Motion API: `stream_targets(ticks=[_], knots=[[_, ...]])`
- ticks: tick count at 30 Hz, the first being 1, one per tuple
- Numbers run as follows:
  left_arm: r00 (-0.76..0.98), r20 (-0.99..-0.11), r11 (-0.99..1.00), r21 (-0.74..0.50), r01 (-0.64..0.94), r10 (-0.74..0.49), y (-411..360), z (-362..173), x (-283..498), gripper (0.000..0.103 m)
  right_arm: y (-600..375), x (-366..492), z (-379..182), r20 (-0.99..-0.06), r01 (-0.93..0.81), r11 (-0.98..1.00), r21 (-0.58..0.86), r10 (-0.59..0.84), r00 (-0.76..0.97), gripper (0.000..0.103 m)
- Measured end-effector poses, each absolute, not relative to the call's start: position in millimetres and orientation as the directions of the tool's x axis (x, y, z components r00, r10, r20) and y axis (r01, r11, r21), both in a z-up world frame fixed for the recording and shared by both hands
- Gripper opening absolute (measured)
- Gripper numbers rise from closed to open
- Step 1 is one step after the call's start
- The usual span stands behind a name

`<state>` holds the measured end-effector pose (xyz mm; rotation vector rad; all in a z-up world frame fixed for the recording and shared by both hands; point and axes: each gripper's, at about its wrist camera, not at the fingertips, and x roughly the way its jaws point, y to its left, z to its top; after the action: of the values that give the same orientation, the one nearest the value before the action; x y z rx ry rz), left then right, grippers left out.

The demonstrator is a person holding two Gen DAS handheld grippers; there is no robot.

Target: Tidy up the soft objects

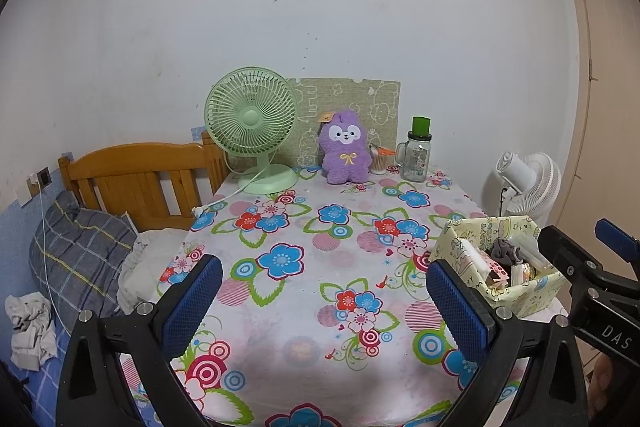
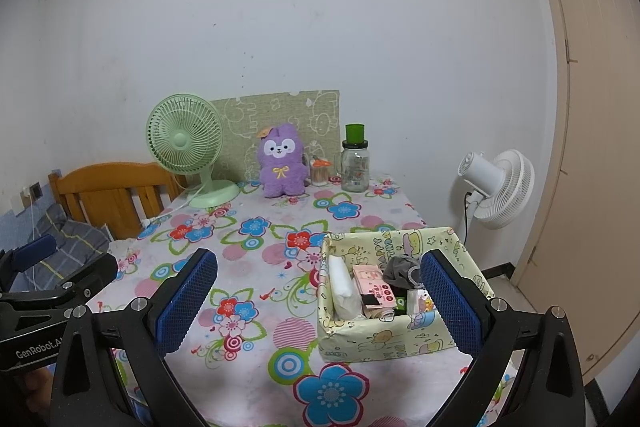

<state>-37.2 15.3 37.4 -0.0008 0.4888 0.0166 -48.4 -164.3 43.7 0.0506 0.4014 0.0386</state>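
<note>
A purple plush toy (image 1: pixel 345 151) sits upright at the back of the flowered table (image 1: pixel 304 291), against a green mat; it also shows in the right wrist view (image 2: pixel 282 161). A yellow cartoon-print box (image 2: pixel 404 337) at the table's right front holds tissue packs, a pink packet and a grey cloth (image 2: pixel 400 271); the box shows in the left wrist view (image 1: pixel 516 293) too. My left gripper (image 1: pixel 324 303) is open and empty above the table's front. My right gripper (image 2: pixel 318 301) is open and empty, its right finger (image 2: pixel 450 301) in front of the box.
A green desk fan (image 1: pixel 252 131) stands back left with its cord on the table. A glass jar with a green lid (image 1: pixel 416 155) and a small cup stand back right. A white floor fan (image 2: pixel 500 187) stands right of the table. A bed with a wooden headboard (image 1: pixel 136 179) lies left.
</note>
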Motion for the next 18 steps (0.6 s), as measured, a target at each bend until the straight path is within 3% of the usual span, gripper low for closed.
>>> stream_targets(ticks=[18], knots=[[0.882,-0.472,1.000,-0.010,-0.024,0.017,13.9,35.0,-34.8,0.103,-166.0,-49.1,45.3,-0.390,-0.023,0.998,0.059,0.044,0.920,0.103]])
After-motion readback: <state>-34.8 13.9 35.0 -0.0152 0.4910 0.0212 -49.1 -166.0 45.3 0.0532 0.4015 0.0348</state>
